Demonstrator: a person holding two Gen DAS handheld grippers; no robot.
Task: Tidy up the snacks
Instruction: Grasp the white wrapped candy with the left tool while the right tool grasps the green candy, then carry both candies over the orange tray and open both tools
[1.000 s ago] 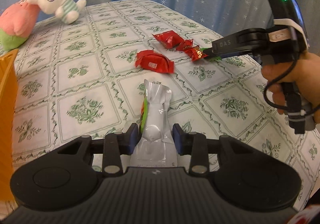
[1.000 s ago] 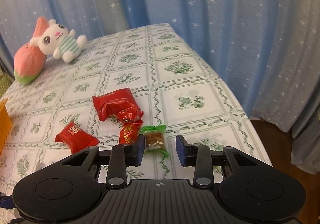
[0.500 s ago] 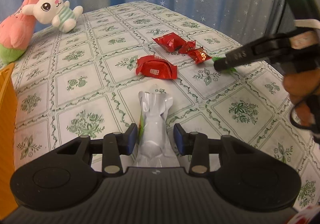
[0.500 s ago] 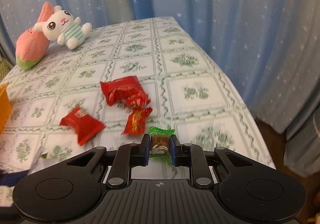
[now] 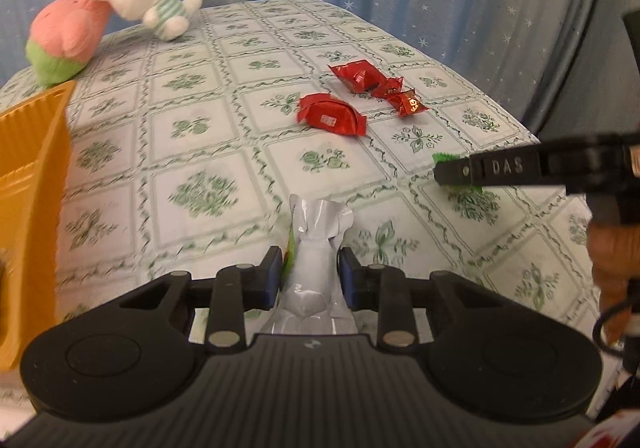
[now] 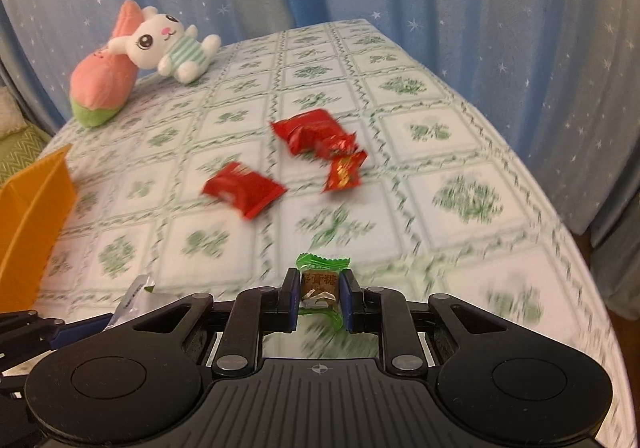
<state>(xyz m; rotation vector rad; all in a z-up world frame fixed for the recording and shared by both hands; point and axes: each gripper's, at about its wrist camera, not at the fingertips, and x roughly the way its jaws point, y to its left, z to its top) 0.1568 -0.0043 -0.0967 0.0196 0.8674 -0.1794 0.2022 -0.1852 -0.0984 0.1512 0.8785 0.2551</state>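
The right tongs (image 6: 319, 296) pinch a green-wrapped candy (image 6: 321, 285); the left tongs (image 5: 309, 275) have just narrowed onto a silver packet (image 5: 316, 248). Carry both above the tabletop (image 5: 200, 151) to the orange bin (image 5: 28, 183), gripping firmly until over it.

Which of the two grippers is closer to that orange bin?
Left. The left gripper hangs right beside the orange bin; the right gripper is farther off, across the table.
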